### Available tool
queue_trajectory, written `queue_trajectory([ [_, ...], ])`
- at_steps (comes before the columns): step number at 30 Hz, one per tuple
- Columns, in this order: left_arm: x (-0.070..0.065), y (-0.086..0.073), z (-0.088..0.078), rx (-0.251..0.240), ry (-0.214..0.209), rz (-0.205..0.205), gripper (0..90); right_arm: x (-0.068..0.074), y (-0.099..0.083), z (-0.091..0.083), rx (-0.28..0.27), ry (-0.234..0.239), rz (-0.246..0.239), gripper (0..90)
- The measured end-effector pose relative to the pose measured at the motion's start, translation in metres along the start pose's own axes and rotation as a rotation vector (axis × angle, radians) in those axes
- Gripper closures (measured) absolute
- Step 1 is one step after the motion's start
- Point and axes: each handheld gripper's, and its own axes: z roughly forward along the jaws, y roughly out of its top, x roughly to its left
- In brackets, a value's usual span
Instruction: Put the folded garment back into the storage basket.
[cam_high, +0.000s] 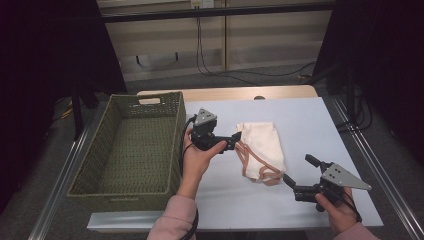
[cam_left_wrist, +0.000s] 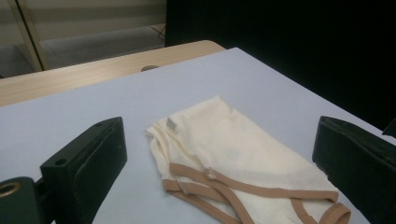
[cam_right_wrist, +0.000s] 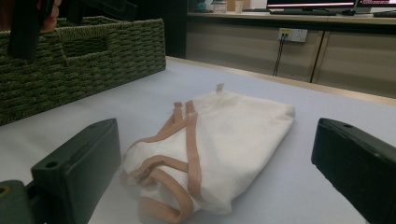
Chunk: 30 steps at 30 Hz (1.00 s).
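A folded cream garment (cam_high: 262, 145) with tan straps lies on the pale table (cam_high: 305, 120). My left gripper (cam_high: 236, 141), held in a hand, sits at the garment's left edge with its jaws pointing at the cloth. In the left gripper view the garment (cam_left_wrist: 233, 149) lies between and beyond the wide-apart jaws of the left gripper (cam_left_wrist: 218, 135). My right gripper (cam_high: 301, 170) hovers open near the garment's front right corner. The right gripper view has the strap end of the garment (cam_right_wrist: 233, 130) between the spread jaws of the right gripper (cam_right_wrist: 215, 140). Neither gripper holds anything.
A green woven basket (cam_high: 172, 107) stands on the left side of the table, close beside my left hand, and its wall (cam_right_wrist: 84, 60) rises at the left of the right gripper view. Bare tabletop lies right of and behind the garment. The table's front edge is near my right hand.
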Motion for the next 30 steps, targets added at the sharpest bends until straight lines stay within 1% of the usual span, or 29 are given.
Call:
queue_trajectory([
  [4, 0.002, -0.002, 0.004, 0.012, 0.005, -0.006, 3.1, 0.0, 0.0, 0.0, 0.001, 0.0, 0.001, 1.0],
  [6, 0.003, -0.003, 0.007, 0.014, 0.01, -0.016, 3.1, 0.0, 0.0, 0.0, 0.001, 0.0, 0.001, 1.0],
  [7, 0.002, -0.003, 0.008, 0.011, 0.01, -0.031, 3.5, 0.0, 0.0, 0.0, 0.0, 0.0, 0.001, 1.0],
  [9, 0.002, -0.004, 0.011, 0.021, 0.015, -0.024, 3.5, 0.0, 0.0, 0.0, 0.002, -0.002, 0.001, 1.0],
  [10, 0.002, -0.004, 0.012, 0.016, 0.01, -0.03, 3.5, 0.0, 0.0, 0.0, 0.002, -0.002, 0.0, 1.0],
  [13, 0.003, -0.005, 0.014, 0.029, 0.013, -0.024, 3.5, 0.0, 0.0, 0.0, 0.005, -0.003, -0.004, 1.0],
  [18, 0.004, -0.008, 0.019, 0.042, 0.03, -0.038, 3.5, 0.0, 0.0, 0.0, 0.004, -0.002, -0.004, 1.0],
  [19, 0.004, -0.008, 0.02, 0.047, 0.027, -0.032, 3.5, 0.0, 0.0, 0.0, 0.002, -0.001, -0.003, 1.0],
  [20, 0.004, -0.009, 0.021, 0.042, 0.024, -0.034, 3.5, 0.0, 0.0, 0.0, 0.002, -0.001, -0.003, 1.0],
  [22, 0.004, -0.009, 0.023, 0.049, 0.026, -0.025, 3.5, 0.0, 0.0, 0.0, 0.002, 0.0, -0.002, 1.0],
  [23, 0.004, -0.01, 0.024, 0.049, 0.025, -0.035, 3.5, 0.0, 0.0, 0.0, 0.002, 0.0, -0.002, 1.0],
  [24, 0.005, -0.01, 0.025, 0.058, 0.03, -0.037, 3.5, 0.0, 0.0, 0.0, 0.002, 0.0, -0.001, 1.0],
  [28, 0.007, -0.012, 0.027, 0.061, 0.036, -0.039, 3.6, -0.001, 0.0, 0.0, 0.004, -0.001, -0.003, 1.0],
  [29, 0.008, -0.013, 0.028, 0.06, 0.031, -0.036, 3.6, 0.0, 0.0, 0.0, 0.002, 0.0, -0.002, 1.0],
  [30, 0.007, -0.014, 0.029, 0.065, 0.036, -0.043, 3.6, 0.0, 0.0, 0.0, 0.003, 0.0, -0.001, 1.0],
])
